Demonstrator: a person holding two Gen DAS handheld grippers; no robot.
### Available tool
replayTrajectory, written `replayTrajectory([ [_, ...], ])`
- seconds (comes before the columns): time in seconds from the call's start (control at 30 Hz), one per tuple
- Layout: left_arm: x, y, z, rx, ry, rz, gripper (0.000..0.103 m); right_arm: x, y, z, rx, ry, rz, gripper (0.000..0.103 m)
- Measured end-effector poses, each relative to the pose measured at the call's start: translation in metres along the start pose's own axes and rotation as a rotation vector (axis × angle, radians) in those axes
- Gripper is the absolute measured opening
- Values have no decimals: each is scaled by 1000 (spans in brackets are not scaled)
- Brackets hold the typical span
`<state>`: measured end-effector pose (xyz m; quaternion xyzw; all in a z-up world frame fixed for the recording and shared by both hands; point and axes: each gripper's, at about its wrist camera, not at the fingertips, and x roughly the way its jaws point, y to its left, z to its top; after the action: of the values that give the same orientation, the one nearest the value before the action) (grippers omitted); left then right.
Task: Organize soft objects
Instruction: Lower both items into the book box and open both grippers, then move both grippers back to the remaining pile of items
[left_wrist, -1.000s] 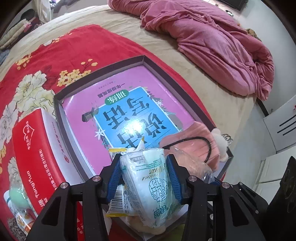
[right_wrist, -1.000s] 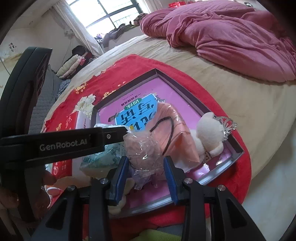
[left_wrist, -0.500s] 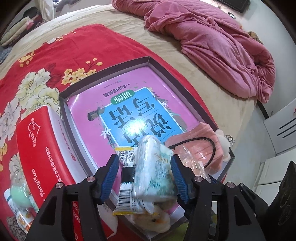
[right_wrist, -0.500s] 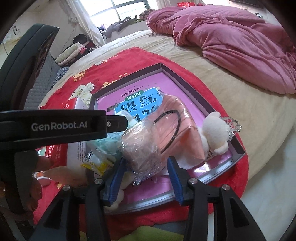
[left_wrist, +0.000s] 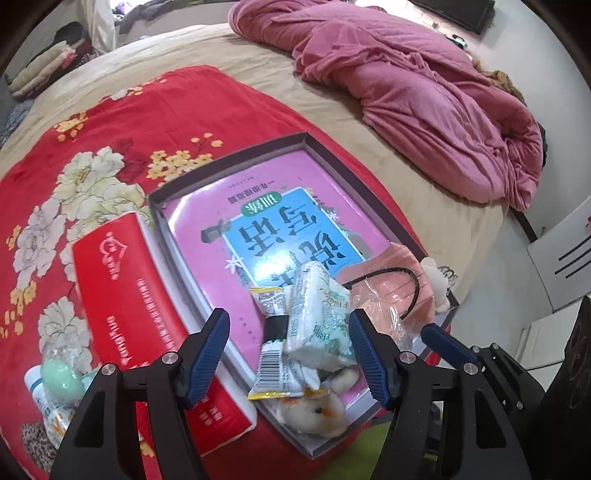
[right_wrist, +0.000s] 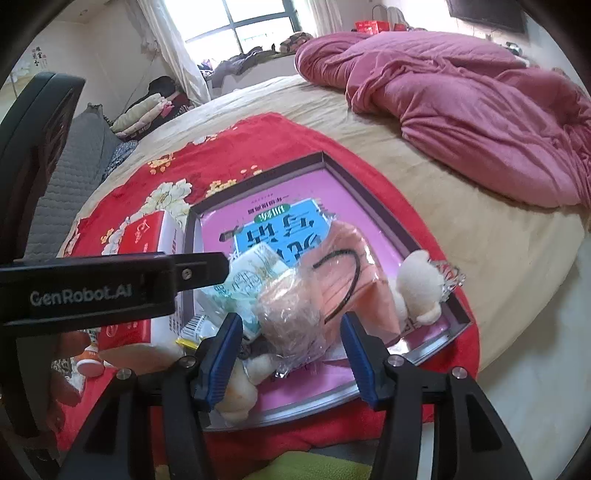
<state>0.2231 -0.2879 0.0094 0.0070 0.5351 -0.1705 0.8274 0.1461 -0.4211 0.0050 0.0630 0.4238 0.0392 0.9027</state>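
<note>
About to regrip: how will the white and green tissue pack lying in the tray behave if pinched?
The white and green tissue pack is probably light and squashy, judging by its creased film. The glossy wrap may slip between pads. Propped on other items, it could topple. The left gripper stands open around it.

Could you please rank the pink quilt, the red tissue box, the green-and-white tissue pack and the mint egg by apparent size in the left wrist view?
1. Pink quilt
2. Red tissue box
3. Green-and-white tissue pack
4. Mint egg

The quilt lies farthest away, so it is truly largest.
</note>
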Motion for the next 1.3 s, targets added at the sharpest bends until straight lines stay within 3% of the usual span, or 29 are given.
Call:
replayTrajectory([
  [0.43,-34,18,-12,-18,-43,9,71,-18,11,5,5,-40,-30,62],
  [1.3,-69,47,-44,-64,-87,30,75,-39,29,9,0,-66,-82,64],
])
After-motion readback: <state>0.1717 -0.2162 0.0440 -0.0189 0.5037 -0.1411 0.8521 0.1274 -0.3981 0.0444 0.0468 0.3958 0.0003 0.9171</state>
